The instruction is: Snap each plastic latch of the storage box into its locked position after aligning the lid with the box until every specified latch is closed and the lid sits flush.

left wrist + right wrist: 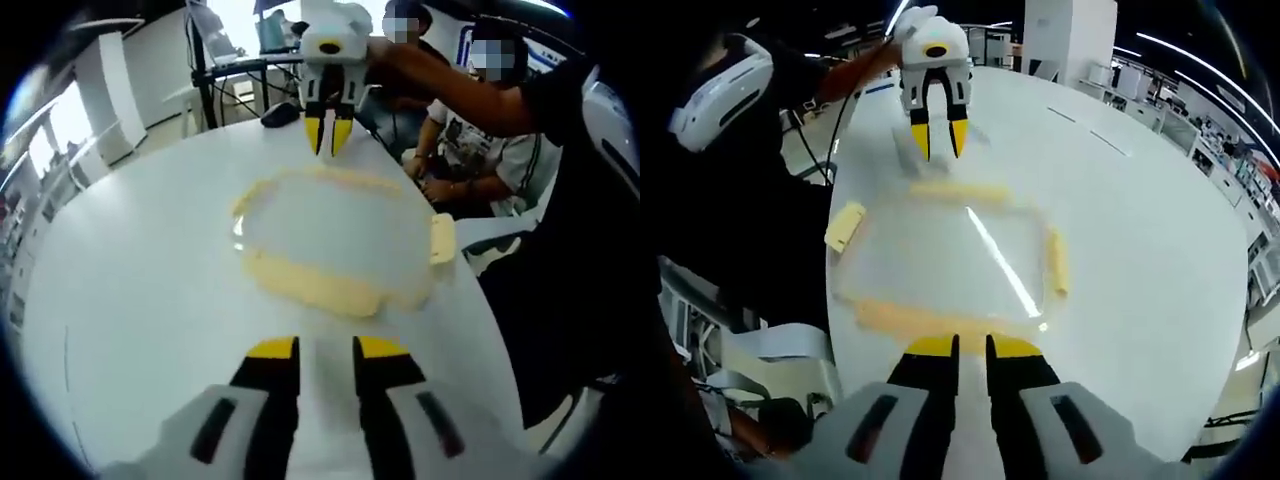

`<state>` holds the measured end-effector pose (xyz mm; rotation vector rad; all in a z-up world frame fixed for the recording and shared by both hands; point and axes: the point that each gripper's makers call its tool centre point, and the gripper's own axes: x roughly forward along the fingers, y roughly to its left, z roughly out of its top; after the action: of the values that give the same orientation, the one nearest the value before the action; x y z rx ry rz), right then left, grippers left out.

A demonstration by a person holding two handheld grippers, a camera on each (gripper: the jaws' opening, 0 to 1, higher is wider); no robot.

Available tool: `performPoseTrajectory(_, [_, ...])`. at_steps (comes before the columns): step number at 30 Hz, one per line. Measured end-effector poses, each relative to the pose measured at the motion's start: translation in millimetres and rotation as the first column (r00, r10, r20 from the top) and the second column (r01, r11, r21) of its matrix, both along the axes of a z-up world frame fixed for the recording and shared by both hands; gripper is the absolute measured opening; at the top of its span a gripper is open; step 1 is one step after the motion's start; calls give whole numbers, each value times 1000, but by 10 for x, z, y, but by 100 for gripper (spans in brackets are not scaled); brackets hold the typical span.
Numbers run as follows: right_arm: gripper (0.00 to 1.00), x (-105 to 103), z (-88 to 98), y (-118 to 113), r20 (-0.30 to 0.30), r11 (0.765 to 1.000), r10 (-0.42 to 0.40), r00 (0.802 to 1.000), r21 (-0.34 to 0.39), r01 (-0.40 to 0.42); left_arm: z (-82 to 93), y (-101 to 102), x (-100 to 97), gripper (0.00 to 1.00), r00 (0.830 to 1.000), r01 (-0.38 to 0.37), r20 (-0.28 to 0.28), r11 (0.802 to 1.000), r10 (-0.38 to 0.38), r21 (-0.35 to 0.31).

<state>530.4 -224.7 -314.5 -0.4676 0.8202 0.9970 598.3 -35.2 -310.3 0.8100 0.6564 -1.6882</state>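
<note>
White table [150,280]; storage box [340,235] between both claws.

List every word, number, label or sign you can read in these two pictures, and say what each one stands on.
None can be read.
T-shirt of a seated person: a dark print, too blurred to read.
Board behind the people: blue marks, too blurred to read.
Storage box, its latches and the table: no text shows.

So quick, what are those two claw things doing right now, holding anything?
Left gripper: jaws slightly open, holding nothing.
Right gripper: jaws slightly open, holding nothing.
</note>
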Motion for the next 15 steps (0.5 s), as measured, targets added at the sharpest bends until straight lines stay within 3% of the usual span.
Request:
performPoseTrajectory(4, [22, 37, -65, -26, -1, 1000, -11, 1000, -26, 11, -23, 9, -60, 28, 1000, -7, -7, 1000, 7, -9])
performPoseTrajectory(15, [29, -29, -269, 18, -70, 998, -31, 997, -50, 28, -96, -40, -102, 31, 1000, -5, -12, 1000, 5, -18])
